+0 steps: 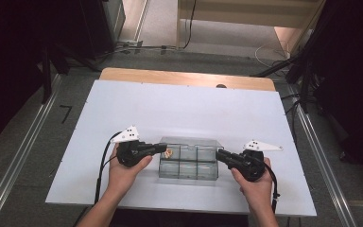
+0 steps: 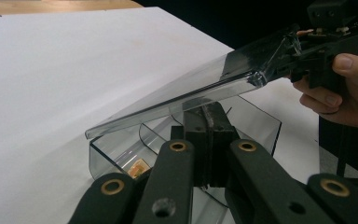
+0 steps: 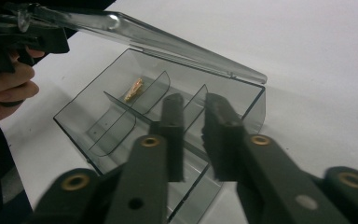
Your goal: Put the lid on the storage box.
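Looks like the lid-opening step to me. One smoky clear compartment box (image 1: pixel 187 163) sits near the front edge of the white table (image 1: pixel 170 104), roughly between the two hands. Its hinged lid (image 2: pixel 177 100) is propped up at an angle, maybe half open, with the hinge along the far side.

The left gripper (image 1: pixel 163 147) is at the left end of the box. In the left gripper view its tongs are pressed together, and they seem to be pinched on the box's end wall, which I'd guess is to keep it from sliding.

The right gripper (image 1: pixel 219 155) is at the right end. In its own view the tongs are apart with a clear gap and aren't biting on anything. From the left gripper view its nose is right up at the lid's end corner, but I can't tell whether it's propping the lid or just beside it.

Next move, I reckon: swing the lid the rest of the way back past the hinge while the left keeps the box pinned. Go gentle, since thin plastic like that will probably flex or skid.

The count:
- 1 box
- 1 lid
- 6 compartments, in two rows of three
- 1 small tan-gold piece (image 3: pixel 134 89) in the far-left compartment (too small to name)
- 2 grippers
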The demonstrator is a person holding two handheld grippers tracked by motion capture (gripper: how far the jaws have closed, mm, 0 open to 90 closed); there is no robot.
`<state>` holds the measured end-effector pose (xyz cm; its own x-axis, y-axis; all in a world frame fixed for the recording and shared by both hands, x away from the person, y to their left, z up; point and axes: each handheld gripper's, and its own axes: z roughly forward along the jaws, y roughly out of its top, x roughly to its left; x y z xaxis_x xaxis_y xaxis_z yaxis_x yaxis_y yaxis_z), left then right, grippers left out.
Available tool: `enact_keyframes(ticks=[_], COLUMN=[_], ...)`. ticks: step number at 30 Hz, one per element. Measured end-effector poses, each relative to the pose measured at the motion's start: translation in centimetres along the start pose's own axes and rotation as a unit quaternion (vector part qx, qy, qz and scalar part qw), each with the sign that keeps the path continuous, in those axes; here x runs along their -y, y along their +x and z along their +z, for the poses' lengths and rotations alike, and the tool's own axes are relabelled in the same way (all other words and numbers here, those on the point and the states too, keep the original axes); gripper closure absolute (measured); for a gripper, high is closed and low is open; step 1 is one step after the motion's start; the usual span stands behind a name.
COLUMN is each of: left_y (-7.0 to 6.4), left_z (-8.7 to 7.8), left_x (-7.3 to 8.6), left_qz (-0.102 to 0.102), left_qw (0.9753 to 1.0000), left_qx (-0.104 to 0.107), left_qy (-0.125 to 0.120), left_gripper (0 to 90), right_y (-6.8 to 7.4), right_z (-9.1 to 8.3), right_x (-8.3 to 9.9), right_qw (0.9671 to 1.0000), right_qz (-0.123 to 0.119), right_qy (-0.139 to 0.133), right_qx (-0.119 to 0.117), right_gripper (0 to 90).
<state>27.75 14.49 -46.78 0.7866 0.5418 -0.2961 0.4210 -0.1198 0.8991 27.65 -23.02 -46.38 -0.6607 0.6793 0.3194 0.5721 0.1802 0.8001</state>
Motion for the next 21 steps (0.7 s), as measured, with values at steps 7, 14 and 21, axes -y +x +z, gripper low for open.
enact_keyframes(ticks=[7,14,21], left_y=[-0.1,-0.5,-1.0], left_z=[0.0,-0.3,-0.6], left_x=[0.5,1.0,1.5], left_qz=[-0.003,-0.012,-0.013], left_qw=[1.0000,0.9999,0.9999], left_qx=[0.002,0.001,0.000], left_qy=[0.006,0.008,0.010], left_gripper=[89.1,89.1,89.1], right_y=[0.4,0.7,0.9], right_z=[0.1,-0.1,-0.2], right_x=[-0.1,0.2,0.8], right_qw=[1.0000,0.9999,0.9999], right_qz=[-0.007,-0.016,-0.016], right_qy=[0.000,-0.003,0.000], right_qx=[-0.001,-0.001,0.001], right_gripper=[87.5,87.6,87.6])
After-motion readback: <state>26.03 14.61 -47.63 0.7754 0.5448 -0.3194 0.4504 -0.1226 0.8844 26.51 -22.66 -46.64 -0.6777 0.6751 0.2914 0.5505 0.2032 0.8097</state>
